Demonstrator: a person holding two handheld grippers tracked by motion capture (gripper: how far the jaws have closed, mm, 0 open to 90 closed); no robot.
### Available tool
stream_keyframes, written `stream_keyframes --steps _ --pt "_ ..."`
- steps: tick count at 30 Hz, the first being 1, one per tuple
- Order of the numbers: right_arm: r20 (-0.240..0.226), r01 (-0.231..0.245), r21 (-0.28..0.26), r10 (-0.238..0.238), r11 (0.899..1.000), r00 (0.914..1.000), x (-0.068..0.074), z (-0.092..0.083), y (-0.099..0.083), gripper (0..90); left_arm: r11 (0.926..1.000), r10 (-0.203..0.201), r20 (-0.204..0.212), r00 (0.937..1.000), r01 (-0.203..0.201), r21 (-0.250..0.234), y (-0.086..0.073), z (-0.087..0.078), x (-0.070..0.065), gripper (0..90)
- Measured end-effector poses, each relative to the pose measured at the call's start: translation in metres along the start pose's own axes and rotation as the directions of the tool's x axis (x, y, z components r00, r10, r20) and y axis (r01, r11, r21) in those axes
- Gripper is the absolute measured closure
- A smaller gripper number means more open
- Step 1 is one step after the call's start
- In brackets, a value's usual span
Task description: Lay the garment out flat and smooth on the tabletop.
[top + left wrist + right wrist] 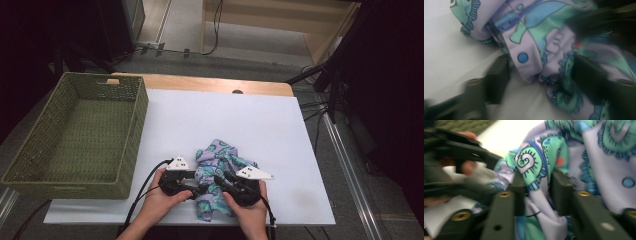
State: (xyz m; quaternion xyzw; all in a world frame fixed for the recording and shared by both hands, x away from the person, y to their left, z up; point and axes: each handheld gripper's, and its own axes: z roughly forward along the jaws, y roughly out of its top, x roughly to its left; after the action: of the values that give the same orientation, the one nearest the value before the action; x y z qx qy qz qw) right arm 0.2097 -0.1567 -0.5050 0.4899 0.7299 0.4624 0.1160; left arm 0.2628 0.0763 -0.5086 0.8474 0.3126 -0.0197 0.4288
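Note:
A crumpled cloth (220, 160), lilac with green and blue sea-creature prints, lies near the front edge of the white table sheet (225, 115). Both hands hold grippers against its front part. My left gripper (197, 186) points right into the cloth. In the left gripper view its jaws (541, 72) stand apart around a folded edge of the cloth (531, 32), with table showing between them. My right gripper (220, 184) points left. In the right gripper view its jaws (537, 190) press a bunched fold of the cloth (604, 165).
A green woven basket (127, 135) stands on the left of the table with nothing in it. Bare white sheet stretches behind and to the right of the cloth. Floor cables and dark stands surround the table.

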Motion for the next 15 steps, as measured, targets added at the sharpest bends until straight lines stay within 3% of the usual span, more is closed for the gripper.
stream_keyframes --steps 2,3,5,6,7,8,9,10,11,12,13,15 --pt "-0.016 0.036 -0.027 -0.037 0.999 0.9992 0.000 -0.008 0.006 54.2 1.0000 -0.005 -0.001 1.0000 0.005 0.000 0.000 0.000 0.001 61.3" --pt "-0.002 0.054 -0.067 -0.054 0.996 0.9985 -0.001 -0.015 0.009 53.1 1.0000 0.002 0.000 1.0000 -0.002 0.001 0.000 -0.001 0.000 70.1" --pt "0.063 0.077 -0.145 -0.069 0.986 0.9957 -0.007 -0.030 0.016 49.7 1.0000 0.008 0.000 1.0000 -0.008 -0.002 0.000 -0.001 0.000 80.3" --pt "0.063 0.077 -0.145 -0.069 0.986 0.9957 -0.007 -0.030 0.016 49.7 0.9999 0.014 -0.001 0.9999 -0.014 -0.006 0.000 -0.002 -0.001 80.3" --pt "0.167 0.085 -0.201 -0.052 0.976 0.9846 -0.016 -0.040 0.021 39.9 0.9994 0.033 -0.004 0.9994 -0.033 -0.005 0.001 -0.003 -0.002 82.9" --pt "0.260 0.094 -0.189 -0.043 0.977 0.9647 -0.022 -0.041 0.023 31.8 0.9988 0.049 -0.007 0.9988 -0.049 -0.010 0.001 -0.004 -0.003 83.5" --pt "0.260 0.094 -0.189 -0.043 0.977 0.9647 -0.022 -0.041 0.023 31.8 0.9988 0.049 -0.007 0.9988 -0.049 -0.010 0.001 -0.004 -0.003 83.9" --pt "0.340 0.087 -0.151 -0.031 0.985 0.9399 -0.030 -0.038 0.024 25.6 0.9979 0.063 -0.007 0.9980 -0.063 -0.016 0.002 -0.006 -0.004 83.9" --pt "0.366 0.055 -0.109 -0.011 0.993 0.9305 -0.040 -0.033 0.024 23.8 0.9972 0.072 -0.004 0.9974 -0.072 -0.019 0.003 -0.007 -0.005 84.1" --pt "0.366 -0.032 -0.032 0.041 0.999 0.9299 -0.061 -0.023 0.020 27.8 0.9958 0.086 -0.011 0.9963 -0.086 -0.032 0.005 -0.009 -0.007 84.2" --pt "0.351 -0.050 -0.001 0.047 0.999 0.9352 -0.069 -0.019 0.016 38.9 0.9952 0.091 -0.010 0.9958 -0.091 -0.036 0.006 -0.011 -0.007 84.2" --pt "0.276 -0.064 0.001 0.061 0.998 0.9592 -0.079 -0.018 0.009 66.3 0.9942 0.095 -0.022 0.9953 -0.096 -0.049 0.008 -0.013 -0.007 84.4"
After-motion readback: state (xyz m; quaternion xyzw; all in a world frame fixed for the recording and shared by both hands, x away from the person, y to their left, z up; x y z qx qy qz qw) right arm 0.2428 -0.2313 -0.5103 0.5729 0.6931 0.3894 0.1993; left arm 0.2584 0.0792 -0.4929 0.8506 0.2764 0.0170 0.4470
